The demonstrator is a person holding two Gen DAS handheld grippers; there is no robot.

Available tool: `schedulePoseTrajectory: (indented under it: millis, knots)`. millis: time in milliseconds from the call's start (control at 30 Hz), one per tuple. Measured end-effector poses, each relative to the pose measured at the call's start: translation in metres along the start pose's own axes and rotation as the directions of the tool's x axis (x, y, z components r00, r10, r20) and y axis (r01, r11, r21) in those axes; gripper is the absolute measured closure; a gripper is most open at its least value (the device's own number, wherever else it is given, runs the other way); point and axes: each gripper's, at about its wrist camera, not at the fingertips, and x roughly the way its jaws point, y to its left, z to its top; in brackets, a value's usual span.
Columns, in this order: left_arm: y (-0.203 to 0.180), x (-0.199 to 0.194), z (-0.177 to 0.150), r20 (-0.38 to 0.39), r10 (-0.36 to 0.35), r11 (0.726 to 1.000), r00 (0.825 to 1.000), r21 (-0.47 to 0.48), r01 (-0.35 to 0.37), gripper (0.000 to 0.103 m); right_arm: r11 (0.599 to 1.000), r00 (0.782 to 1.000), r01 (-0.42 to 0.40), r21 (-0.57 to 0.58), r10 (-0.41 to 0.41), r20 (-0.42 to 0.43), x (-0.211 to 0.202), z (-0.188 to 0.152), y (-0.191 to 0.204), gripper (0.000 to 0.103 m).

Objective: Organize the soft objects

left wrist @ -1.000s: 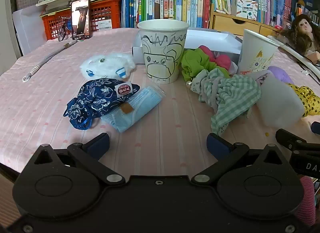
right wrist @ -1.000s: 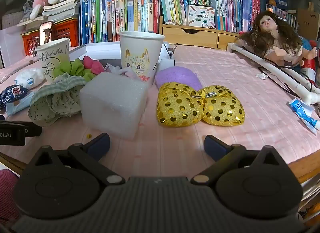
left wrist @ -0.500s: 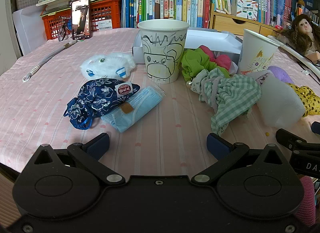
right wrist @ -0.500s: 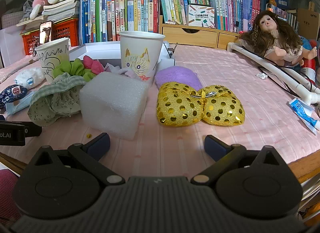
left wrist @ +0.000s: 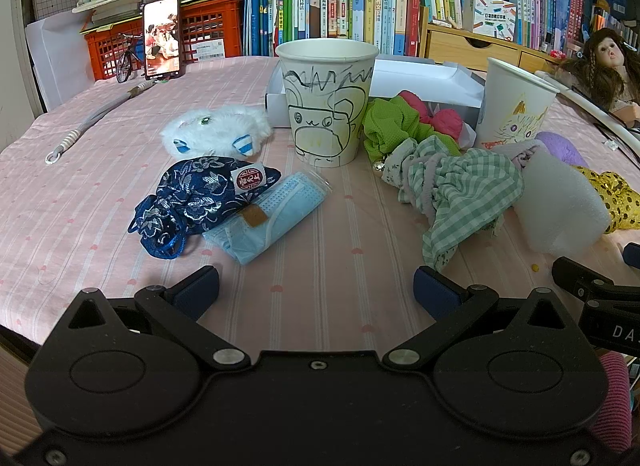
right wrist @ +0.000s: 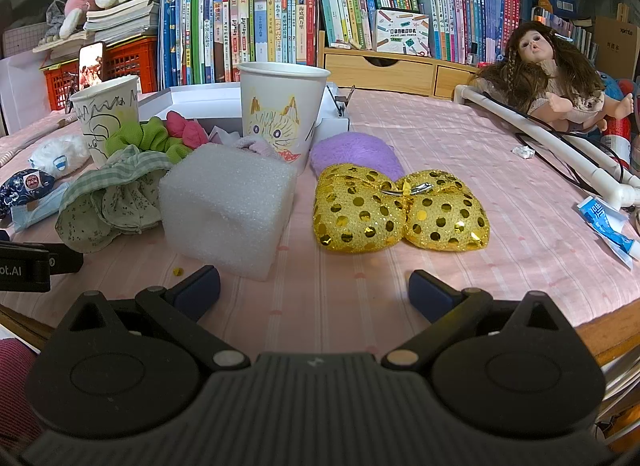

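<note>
purple pad (right wrist: 352,151) half hidden, toothpaste tube (right wrist: 606,225) cropped

Foam block (right wrist: 228,209) white, grainy; gold pouch (right wrist: 400,211) shiny sequinned cloth; tablecloth (right wrist: 460,169) matt pink fabric.

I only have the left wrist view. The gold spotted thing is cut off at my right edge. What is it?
Observer: A gold sequined pouch made of two rounded halves joined by a metal clasp, lying flat on the pink tablecloth.
Operator: Anything behind it?
Observer: A purple fuzzy pad, touching the pouch's far edge, right of the cat cup.
Operator: Are the right tongs holding anything?
Observer: No, the right tongs are open and empty, short of the white foam block.
Operator: Anything near the table's right edge?
Observer: A blue-and-white tube lies there, beside a white pipe.
</note>
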Motion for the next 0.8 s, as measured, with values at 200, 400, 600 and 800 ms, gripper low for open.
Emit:
schedulePoseTrajectory:
  millis: [200, 400, 600, 800]
  knots:
    - [0.0000, 0.0000, 0.0000, 0.001, 0.000, 1.000, 1.000, 0.000, 0.000, 0.000, 1.000, 1.000, 0.000, 0.000, 0.000, 0.000, -0.0002, -0.0003, 0.0000, 0.000]
    - [0.0000, 0.0000, 0.0000, 0.000, 0.001, 1.000, 1.000, 0.000, -0.001, 0.000, 1.000, 1.000, 0.000, 0.000, 0.000, 0.000, -0.0005, -0.0006, 0.0002, 0.000]
    - [0.0000, 0.0000, 0.0000, 0.000, 0.000, 1.000, 1.000, 0.001, 0.000, 0.000, 1.000, 1.000, 0.000, -0.001, 0.000, 0.001, -0.0014, -0.0004, 0.0007, 0.000]
    - [0.0000, 0.0000, 0.0000, 0.000, 0.001, 1.000, 1.000, 0.001, -0.001, 0.000, 1.000, 1.000, 0.001, 0.000, -0.001, 0.003, -0.0058, 0.0022, 0.0018, 0.000]
